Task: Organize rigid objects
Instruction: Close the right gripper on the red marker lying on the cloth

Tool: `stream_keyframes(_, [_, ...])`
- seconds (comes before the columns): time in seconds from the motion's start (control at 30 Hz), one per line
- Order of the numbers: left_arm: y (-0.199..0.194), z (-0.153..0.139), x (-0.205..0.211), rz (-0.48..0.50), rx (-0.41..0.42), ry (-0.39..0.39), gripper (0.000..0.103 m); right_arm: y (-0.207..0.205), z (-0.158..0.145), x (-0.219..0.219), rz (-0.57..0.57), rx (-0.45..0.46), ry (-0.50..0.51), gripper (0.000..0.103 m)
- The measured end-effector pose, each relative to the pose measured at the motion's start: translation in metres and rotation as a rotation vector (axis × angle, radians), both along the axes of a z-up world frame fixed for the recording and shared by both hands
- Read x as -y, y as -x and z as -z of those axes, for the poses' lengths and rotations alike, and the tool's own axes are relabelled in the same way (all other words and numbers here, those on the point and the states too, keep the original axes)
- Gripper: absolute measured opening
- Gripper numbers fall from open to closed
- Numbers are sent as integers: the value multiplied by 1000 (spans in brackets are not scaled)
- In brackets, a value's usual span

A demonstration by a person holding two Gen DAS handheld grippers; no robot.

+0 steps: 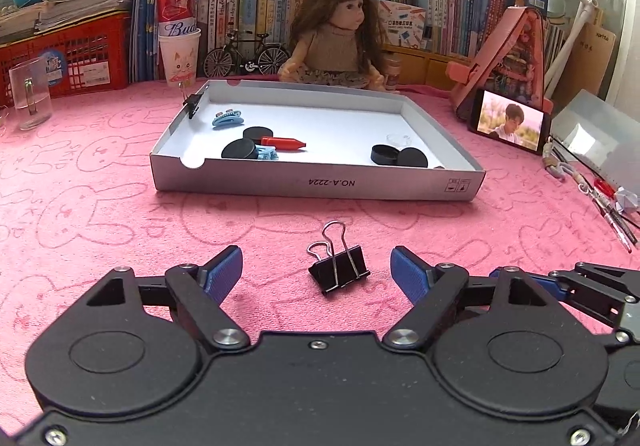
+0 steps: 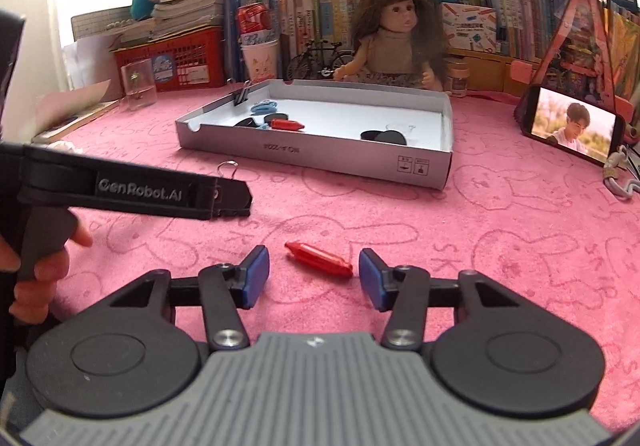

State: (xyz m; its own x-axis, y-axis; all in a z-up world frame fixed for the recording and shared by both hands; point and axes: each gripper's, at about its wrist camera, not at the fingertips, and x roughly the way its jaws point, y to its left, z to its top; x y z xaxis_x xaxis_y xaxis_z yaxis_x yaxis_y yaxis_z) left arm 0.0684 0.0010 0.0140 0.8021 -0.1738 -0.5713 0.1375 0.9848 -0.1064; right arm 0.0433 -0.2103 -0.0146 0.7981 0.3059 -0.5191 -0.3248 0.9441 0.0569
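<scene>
Flanking red crayon (image 2: 319, 264), right hand-held gripper (image 2: 314, 274) pads apart, untouching.

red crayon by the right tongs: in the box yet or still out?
Out. The red crayon lies on the pink cloth between the open right tongs, short of the box.

The white box (image 1: 316, 182) has "NO.A-2224" printed upside down on its front wall, with two little packing signs at the right end; the red can (image 1: 176, 12) behind the cat cup says "Bud" in curly white letters; the black handle of the left gripper (image 2: 140, 192) says "GenRobot.AI"; the words on the book spines are too small to read.
</scene>
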Motion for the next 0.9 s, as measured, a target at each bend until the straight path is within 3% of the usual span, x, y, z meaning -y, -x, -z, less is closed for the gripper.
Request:
stream_keyframes(0.13, [0,-2,-7,-32,2,2,80,-7,-1,-4,36,-10,-27,65])
stream_keyframes(0.27, [-1,-2,-14,-48,-1,1,80,-5,2,-12,12,-2,13,61])
stream_keyframes(0.33, [-2,0,-14,-48,-6,2,80,-2,3,-13,16,7,38,40])
stream_keyframes(0.53, [-2,3,-6,-22,-13,12,80,-2,2,-4,13,8,42,15])
stream_keyframes(0.7, [-2,3,2,-5,-14,14,79,-4,0,3,3,26,55,13])
stream_keyframes(0.9, [-3,5,6,4,-16,1,78,-14,-1,15,-39,43,138,14])
